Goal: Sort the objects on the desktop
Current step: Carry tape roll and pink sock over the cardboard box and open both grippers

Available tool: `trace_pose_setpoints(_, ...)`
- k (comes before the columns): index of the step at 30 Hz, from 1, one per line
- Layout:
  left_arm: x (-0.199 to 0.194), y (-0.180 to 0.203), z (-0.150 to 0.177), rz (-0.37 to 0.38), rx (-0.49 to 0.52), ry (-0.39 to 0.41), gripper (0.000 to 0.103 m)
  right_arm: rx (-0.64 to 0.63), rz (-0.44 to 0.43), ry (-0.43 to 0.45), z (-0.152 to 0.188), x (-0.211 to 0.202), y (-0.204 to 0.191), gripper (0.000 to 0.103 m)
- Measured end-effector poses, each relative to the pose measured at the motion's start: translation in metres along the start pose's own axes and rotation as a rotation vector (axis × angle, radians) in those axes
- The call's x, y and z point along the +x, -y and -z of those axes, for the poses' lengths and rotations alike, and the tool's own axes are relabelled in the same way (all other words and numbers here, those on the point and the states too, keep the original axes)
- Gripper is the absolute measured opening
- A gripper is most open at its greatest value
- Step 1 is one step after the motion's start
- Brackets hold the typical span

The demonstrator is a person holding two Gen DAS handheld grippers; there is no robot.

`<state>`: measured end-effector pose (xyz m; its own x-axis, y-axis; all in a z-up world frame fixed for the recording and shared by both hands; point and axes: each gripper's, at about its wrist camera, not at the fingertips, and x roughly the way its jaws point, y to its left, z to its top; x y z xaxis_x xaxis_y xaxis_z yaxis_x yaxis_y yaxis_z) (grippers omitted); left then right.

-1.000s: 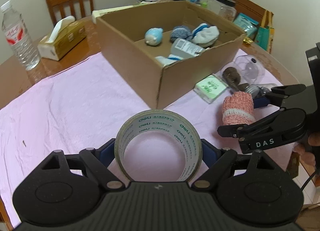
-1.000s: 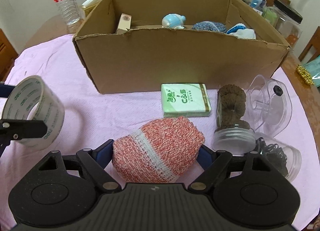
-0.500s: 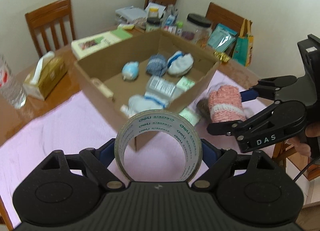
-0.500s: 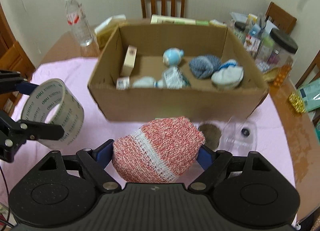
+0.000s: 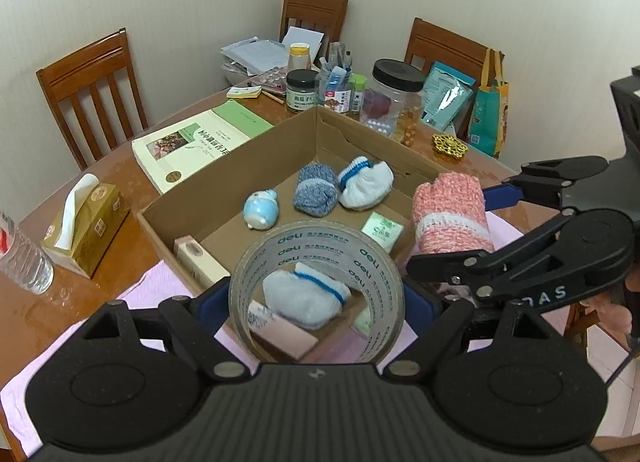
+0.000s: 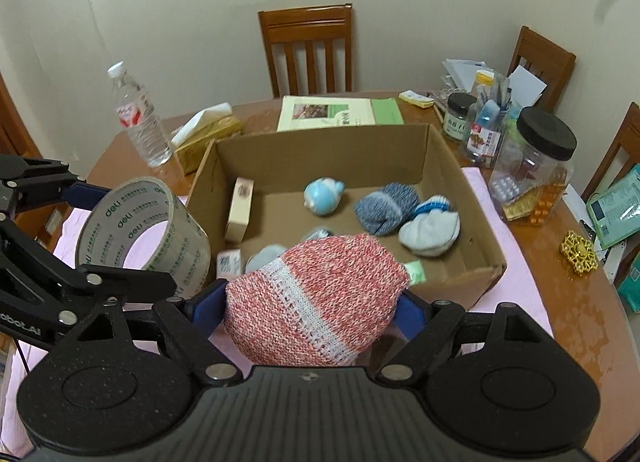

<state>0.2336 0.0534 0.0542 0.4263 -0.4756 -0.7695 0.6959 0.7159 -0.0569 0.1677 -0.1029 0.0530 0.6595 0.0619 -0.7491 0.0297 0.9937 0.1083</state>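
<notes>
My left gripper (image 5: 316, 298) is shut on a roll of clear tape (image 5: 316, 242), held upright above the near rim of the open cardboard box (image 5: 224, 166). My right gripper (image 6: 312, 306) is shut on a pink knitted sock bundle (image 6: 316, 294) with a white band, held over the box's near wall. In the left wrist view that bundle (image 5: 448, 206) hangs just right of the tape. The right wrist view shows the tape (image 6: 184, 238) in the left gripper (image 6: 124, 238), left of the box (image 6: 320, 150). Inside the box lie a blue toy (image 6: 323, 200), a blue-grey sock (image 6: 386, 208), a white sock (image 6: 430, 232) and a cream carton (image 6: 240, 208).
The box stands on a pink cloth (image 5: 152, 282) over a wooden table. A water bottle (image 6: 138, 122), a tissue box (image 5: 82, 226) and a book (image 5: 200, 142) lie behind and left of it. Jars (image 6: 532, 166) and packets crowd the far right. Wooden chairs ring the table.
Both grippers have risen with their loads and come over the box's near edge. The views now look down into the box instead of at its front wall.
</notes>
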Motion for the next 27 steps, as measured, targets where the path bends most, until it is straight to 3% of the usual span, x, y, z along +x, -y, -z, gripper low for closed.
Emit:
trace_pose_setpoints(14,0.036,-0.011,-0.030,-0.028,-0.011,-0.023,0.086,0.016,0.030,0.004,-0.030,0.029,0.035,0.088)
trace_pose_setpoints(19,0.047,-0.017,-0.038,-0.042,-0.017,-0.033,0.086,0.025,0.024,0.031,-0.037,0.037,0.047,0.102)
trace_pose_setpoints(27,0.068,-0.025,-0.049,-0.061,-0.029,-0.048,0.086,0.059,0.022,0.031,-0.039,0.041,0.061,0.103)
